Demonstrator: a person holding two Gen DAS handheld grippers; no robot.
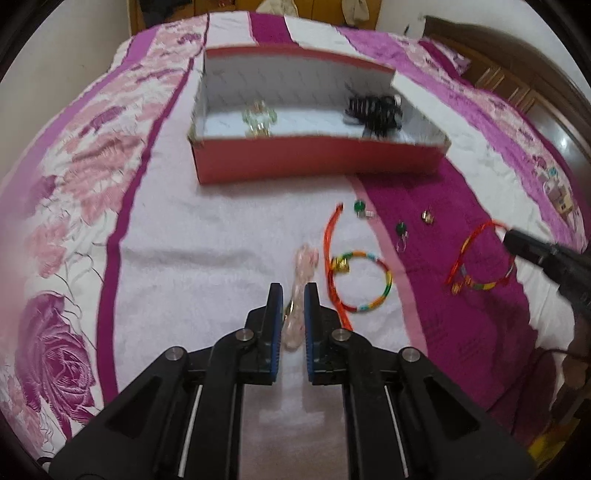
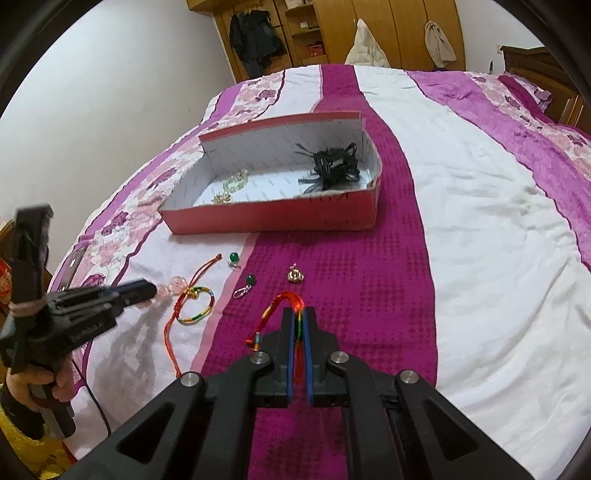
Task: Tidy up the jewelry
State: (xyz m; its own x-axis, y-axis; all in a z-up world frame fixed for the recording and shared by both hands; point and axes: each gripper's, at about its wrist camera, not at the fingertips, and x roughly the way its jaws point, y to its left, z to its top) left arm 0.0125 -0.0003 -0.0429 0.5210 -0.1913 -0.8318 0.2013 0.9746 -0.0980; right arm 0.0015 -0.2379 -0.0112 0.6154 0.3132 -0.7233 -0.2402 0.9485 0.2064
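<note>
A red box (image 1: 317, 162) (image 2: 273, 219) lies on the bed and holds a pale green bracelet (image 1: 259, 118) (image 2: 234, 183) and a black hair clip (image 1: 375, 110) (image 2: 334, 166). My left gripper (image 1: 293, 291) (image 2: 147, 289) is shut on a pink bead bracelet (image 1: 301, 291) lying on the cover. My right gripper (image 2: 300, 314) (image 1: 511, 236) is shut on a red corded multicoloured bracelet (image 1: 480, 258) (image 2: 275, 314), held just above the cover. A second multicoloured bracelet (image 1: 360, 282) (image 2: 197, 306), two green bead charms (image 1: 359, 207) (image 1: 400, 229) and a gold charm (image 1: 427, 217) (image 2: 295, 276) lie between the grippers and the box.
The bed has a pink, purple and white floral cover (image 2: 461, 221). A wooden headboard (image 1: 517, 85) is at the right. Wooden wardrobes with hanging clothes (image 2: 332, 33) stand beyond the bed's far end.
</note>
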